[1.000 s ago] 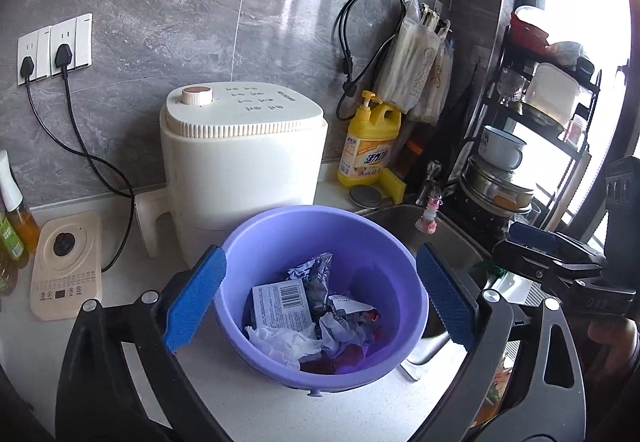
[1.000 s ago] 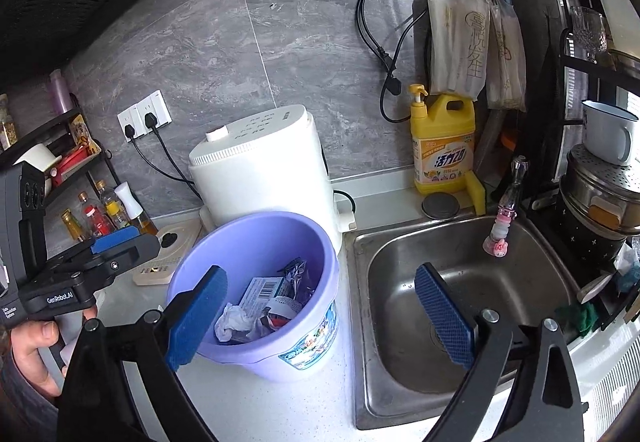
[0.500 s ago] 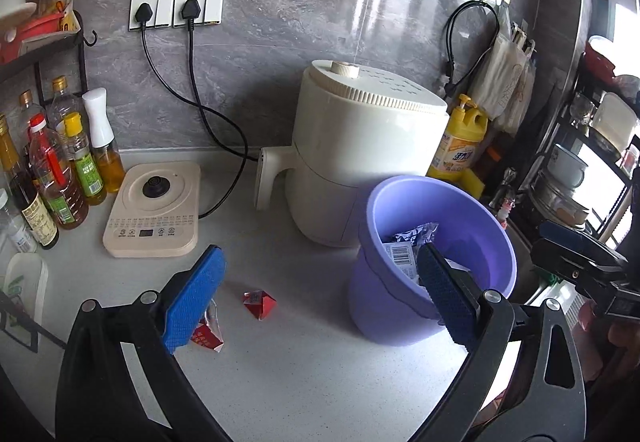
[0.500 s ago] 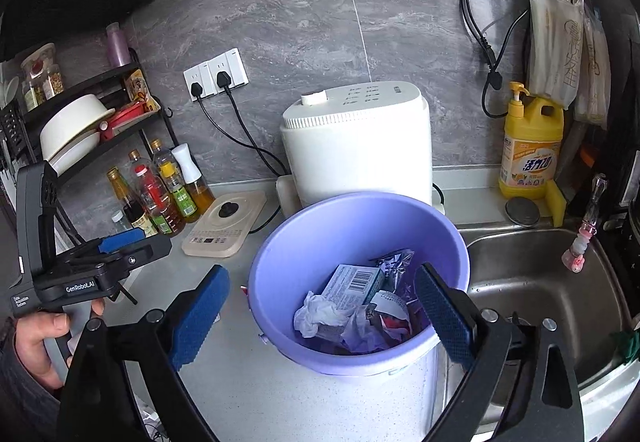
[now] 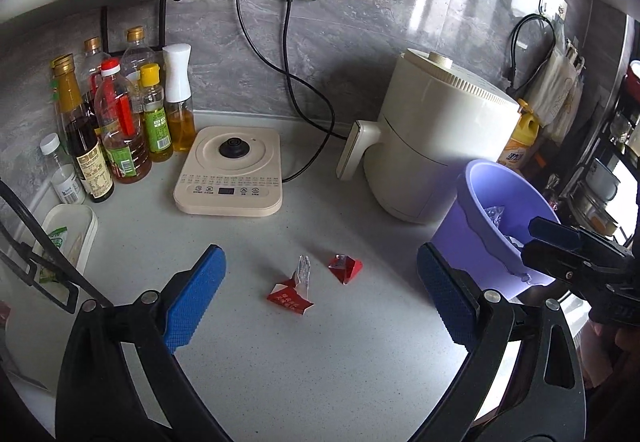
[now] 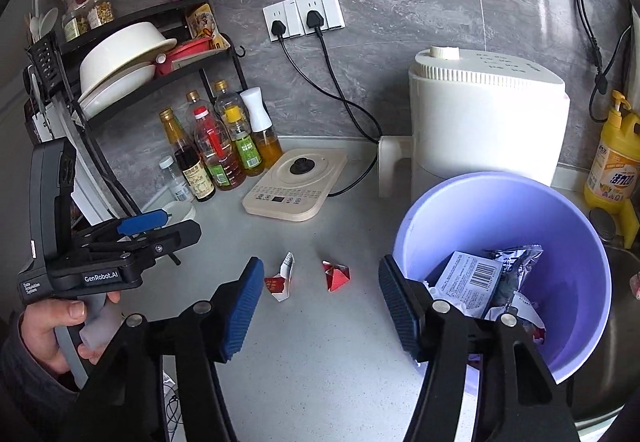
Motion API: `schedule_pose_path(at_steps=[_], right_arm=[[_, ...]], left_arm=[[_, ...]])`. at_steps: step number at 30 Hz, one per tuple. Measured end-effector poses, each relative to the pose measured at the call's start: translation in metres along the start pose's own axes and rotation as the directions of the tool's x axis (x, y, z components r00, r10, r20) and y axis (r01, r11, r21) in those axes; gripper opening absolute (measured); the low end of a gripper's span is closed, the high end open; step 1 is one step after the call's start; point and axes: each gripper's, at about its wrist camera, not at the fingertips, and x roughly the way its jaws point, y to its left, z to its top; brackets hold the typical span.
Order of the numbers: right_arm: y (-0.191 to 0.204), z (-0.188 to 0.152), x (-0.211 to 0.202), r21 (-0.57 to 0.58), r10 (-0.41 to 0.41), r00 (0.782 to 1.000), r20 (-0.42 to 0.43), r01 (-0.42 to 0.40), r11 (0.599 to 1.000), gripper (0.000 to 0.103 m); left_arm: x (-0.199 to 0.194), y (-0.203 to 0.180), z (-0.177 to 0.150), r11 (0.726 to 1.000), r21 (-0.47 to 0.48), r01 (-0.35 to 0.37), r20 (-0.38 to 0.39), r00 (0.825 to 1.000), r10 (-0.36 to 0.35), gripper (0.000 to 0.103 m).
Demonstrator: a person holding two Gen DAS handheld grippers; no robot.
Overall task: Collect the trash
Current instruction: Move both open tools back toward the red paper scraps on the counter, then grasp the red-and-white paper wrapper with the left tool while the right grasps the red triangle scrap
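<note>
Two bits of trash lie on the grey counter: a torn red and white sachet (image 5: 291, 292) (image 6: 280, 280) and a small folded red wrapper (image 5: 345, 268) (image 6: 335, 276). My left gripper (image 5: 320, 296) is open above the counter, with both pieces just beyond and between its blue pads. My right gripper (image 6: 320, 308) is open too, with the pieces ahead of it. The purple bucket (image 5: 480, 201) (image 6: 492, 209) stands to the right and holds crumpled packets (image 6: 474, 276). Each view shows the other gripper from the side, the right gripper (image 5: 556, 246) and the hand-held left gripper (image 6: 176, 232).
A white air fryer (image 5: 440, 137) stands behind the bucket, a beige kettle base (image 5: 230, 169) left of it, with cords up to the wall sockets. Oil and sauce bottles (image 5: 120, 121) crowd the back left under a dish rack. A sink (image 6: 612, 326) and yellow soap bottle (image 6: 616, 165) lie right.
Both cameras have swung left, from the bucket and sink to the open counter. The two red wrappers and the bottles have come into view. Both grippers stay open.
</note>
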Motion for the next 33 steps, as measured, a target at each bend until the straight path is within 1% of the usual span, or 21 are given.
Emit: schedule_pose_path(at_steps=[2,4,7,10,12,15,20,23,29,30,31,32,33], right_arm=[[0.011,0.0,0.014,-0.028,-0.002,1.0,-0.021,0.002,1.0,0.054],[0.021,-0.002,0.03,-0.055,-0.024,0.998,-0.05,0.021,0.998,0.053],[0.028,-0.007,0.052,-0.055,-0.039,0.994,-0.099,0.033,0.998,0.05],[0.03,-0.013,0.069,-0.047,-0.065,0.989,-0.136,0.059,0.997,0.049],[0.031,-0.017,0.078,-0.04,-0.084,0.984,-0.154,0.079,0.996,0.049],[0.029,-0.024,0.09,-0.022,-0.116,0.977,-0.179,0.114,0.993,0.049],[0.028,-0.033,0.11,0.001,-0.168,0.961,-0.219,0.172,0.985,0.049],[0.025,-0.034,0.123,0.01,-0.194,0.951,-0.242,0.203,0.979,0.049],[0.018,-0.027,0.148,0.014,-0.242,0.931,-0.273,0.255,0.967,0.049],[0.016,-0.026,0.153,0.014,-0.246,0.928,-0.281,0.26,0.966,0.049],[0.014,-0.025,0.158,0.014,-0.249,0.924,-0.29,0.265,0.964,0.049],[0.013,-0.023,0.163,0.014,-0.252,0.92,-0.301,0.269,0.963,0.049],[0.011,-0.021,0.168,0.016,-0.253,0.917,-0.309,0.271,0.963,0.05]], left_arm=[[0.0,0.012,-0.003,1.0,-0.009,-0.006,0.0,1.0,0.006,0.094],[0.005,0.022,-0.006,1.0,-0.016,-0.006,-0.01,1.0,0.006,0.091],[0.02,0.034,-0.011,0.999,-0.029,0.025,-0.047,0.999,-0.026,0.085],[0.044,0.042,-0.018,0.998,-0.039,0.05,-0.108,0.993,-0.054,0.075],[0.061,0.044,-0.023,0.996,-0.041,0.079,-0.139,0.987,-0.084,0.072],[0.087,0.045,-0.027,0.993,-0.018,0.119,-0.181,0.976,-0.12,0.069],[0.133,0.049,-0.038,0.985,-0.002,0.171,-0.262,0.951,-0.165,0.061],[0.153,0.053,-0.041,0.982,0.002,0.187,-0.295,0.939,-0.178,0.061],[0.184,0.05,-0.04,0.971,0.042,0.236,-0.331,0.92,-0.209,0.061],[0.188,0.05,-0.039,0.969,0.051,0.241,-0.335,0.919,-0.21,0.058],[0.193,0.05,-0.039,0.968,0.061,0.243,-0.345,0.915,-0.208,0.052],[0.196,0.051,-0.037,0.967,0.083,0.243,-0.338,0.919,-0.202,0.039],[0.199,0.052,-0.036,0.966,0.1,0.239,-0.343,0.92,-0.192,0.027]])
